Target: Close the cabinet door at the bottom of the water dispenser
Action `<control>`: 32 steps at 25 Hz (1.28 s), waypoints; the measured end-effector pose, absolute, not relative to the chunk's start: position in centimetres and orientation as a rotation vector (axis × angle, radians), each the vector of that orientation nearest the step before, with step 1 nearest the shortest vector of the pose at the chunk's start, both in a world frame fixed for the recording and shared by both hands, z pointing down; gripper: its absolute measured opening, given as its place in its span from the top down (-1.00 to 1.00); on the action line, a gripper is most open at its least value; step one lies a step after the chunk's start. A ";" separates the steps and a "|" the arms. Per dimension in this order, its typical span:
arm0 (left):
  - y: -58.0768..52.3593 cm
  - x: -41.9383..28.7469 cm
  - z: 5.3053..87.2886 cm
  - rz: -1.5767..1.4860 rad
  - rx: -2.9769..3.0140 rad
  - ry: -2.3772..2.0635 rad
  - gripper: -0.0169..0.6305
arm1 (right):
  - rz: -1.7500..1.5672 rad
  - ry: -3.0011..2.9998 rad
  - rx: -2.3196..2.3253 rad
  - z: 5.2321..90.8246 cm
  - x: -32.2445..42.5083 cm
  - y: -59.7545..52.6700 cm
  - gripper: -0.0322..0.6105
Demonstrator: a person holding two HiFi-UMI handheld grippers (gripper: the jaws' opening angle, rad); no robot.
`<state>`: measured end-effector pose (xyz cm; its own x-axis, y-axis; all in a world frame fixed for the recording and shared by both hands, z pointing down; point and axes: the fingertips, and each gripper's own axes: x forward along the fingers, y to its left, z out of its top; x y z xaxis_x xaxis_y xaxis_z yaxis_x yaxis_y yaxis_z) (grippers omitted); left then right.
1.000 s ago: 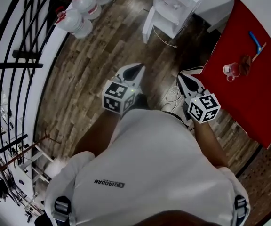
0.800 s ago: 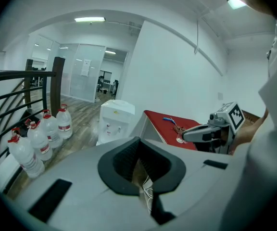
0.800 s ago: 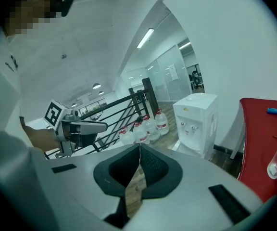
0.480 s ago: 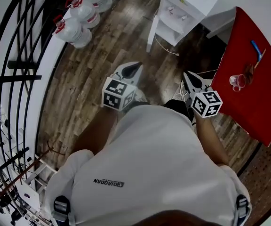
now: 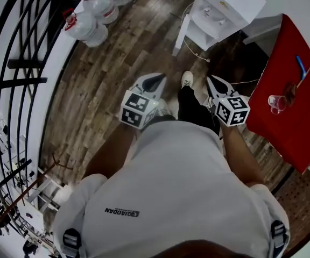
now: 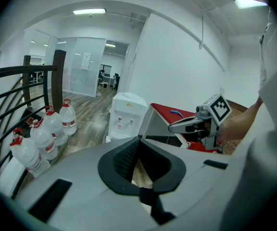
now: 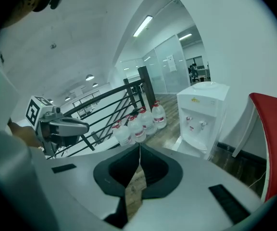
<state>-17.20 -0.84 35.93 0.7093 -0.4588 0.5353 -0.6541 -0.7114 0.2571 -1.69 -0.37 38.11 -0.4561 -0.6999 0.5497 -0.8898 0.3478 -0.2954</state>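
The white water dispenser (image 5: 223, 8) stands at the top right of the head view, against the wall. Its bottom cabinet door (image 5: 181, 35) hangs open, swung out to the left. Both grippers are held in front of the person's chest, well short of the dispenser. My left gripper (image 5: 155, 80) is shut and empty. My right gripper (image 5: 213, 82) is also shut with nothing in it. In the left gripper view the dispenser (image 6: 124, 116) is straight ahead past the shut tips (image 6: 138, 138). The right gripper view has the dispenser (image 7: 202, 115) to the right of its tips (image 7: 139, 146).
Several large water bottles (image 5: 93, 12) stand on the wooden floor by a black railing (image 5: 15, 63) on the left. A red table (image 5: 300, 117) with a clear cup (image 5: 276, 102) and a blue item (image 5: 301, 67) is on the right. A cable (image 5: 197, 51) lies near the dispenser.
The person has walked closer to the dispenser, carrying both grippers forward. A leg and white shoe now step out between the grippers. Both stay shut.
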 end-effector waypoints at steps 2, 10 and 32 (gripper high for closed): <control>-1.7 -16.8 36.9 0.639 2.476 -0.866 0.96 | 0.840 -2.282 1.392 40.0 -1.4 -1.7 0.83; -6.6 -15.4 42.4 0.736 2.381 -0.932 0.96 | 0.980 -2.221 1.323 49.2 -2.1 -7.7 0.83; -16.0 -11.3 62.8 0.887 2.022 -0.929 0.96 | 1.193 -1.861 1.138 78.5 -3.5 -19.3 0.47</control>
